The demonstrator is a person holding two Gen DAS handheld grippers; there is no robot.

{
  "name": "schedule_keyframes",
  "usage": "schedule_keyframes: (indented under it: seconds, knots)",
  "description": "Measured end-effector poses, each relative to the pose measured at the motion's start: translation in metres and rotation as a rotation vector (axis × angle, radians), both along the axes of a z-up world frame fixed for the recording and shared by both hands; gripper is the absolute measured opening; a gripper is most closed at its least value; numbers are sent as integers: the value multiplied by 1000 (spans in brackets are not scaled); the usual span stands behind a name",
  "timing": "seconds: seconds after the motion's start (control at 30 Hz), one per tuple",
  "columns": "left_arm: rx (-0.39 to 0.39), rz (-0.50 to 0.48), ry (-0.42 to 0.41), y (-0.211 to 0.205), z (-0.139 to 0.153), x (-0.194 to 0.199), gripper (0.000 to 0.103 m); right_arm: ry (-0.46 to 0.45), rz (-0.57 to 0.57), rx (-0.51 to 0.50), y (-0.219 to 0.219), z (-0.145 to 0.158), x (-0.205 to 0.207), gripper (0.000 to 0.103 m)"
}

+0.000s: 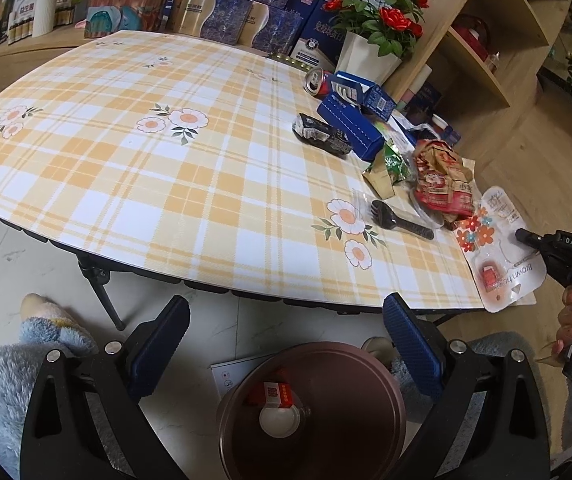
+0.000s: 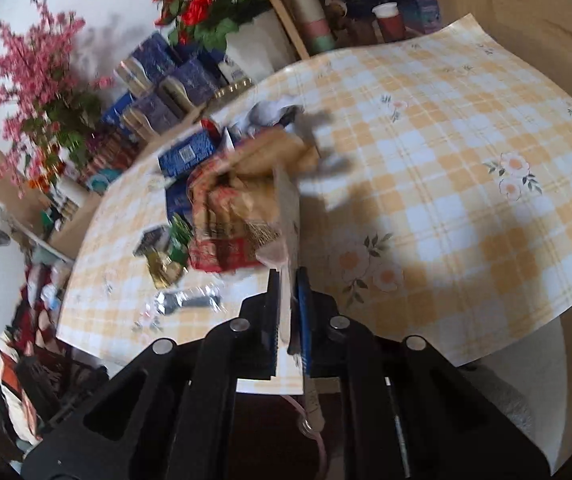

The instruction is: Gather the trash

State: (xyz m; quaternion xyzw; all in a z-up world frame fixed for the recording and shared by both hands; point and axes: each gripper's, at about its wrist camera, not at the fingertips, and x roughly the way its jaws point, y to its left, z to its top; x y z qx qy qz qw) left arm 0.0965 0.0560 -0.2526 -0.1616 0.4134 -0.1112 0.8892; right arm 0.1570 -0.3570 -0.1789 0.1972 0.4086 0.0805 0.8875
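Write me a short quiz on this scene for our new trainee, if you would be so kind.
1. True or false: the left hand-held gripper holds the black fork.
2. What is the right hand-held gripper shut on? A) the drink can B) the flowered packet C) a blue box
3. Where does the brown bin stand?
Key: 1 false, it is open and empty. 2 B. 3 On the floor by the near edge of the table, below the left hand-held gripper.
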Motion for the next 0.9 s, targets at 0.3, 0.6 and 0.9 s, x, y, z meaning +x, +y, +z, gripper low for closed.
schedule_keyframes:
  seconds: [0.3, 0.6, 0.9]
  knots:
    - [48, -25, 10, -9, -1, 0, 95, 36, -22, 33, -13, -19, -1, 18]
    - [57, -35, 44, -10, 8, 12, 92, -43, -74, 128, -37, -14, -16, 14]
    - [-15, -9, 63, -11, 32, 64, 84, -75, -103, 182, -52, -13, -15, 14]
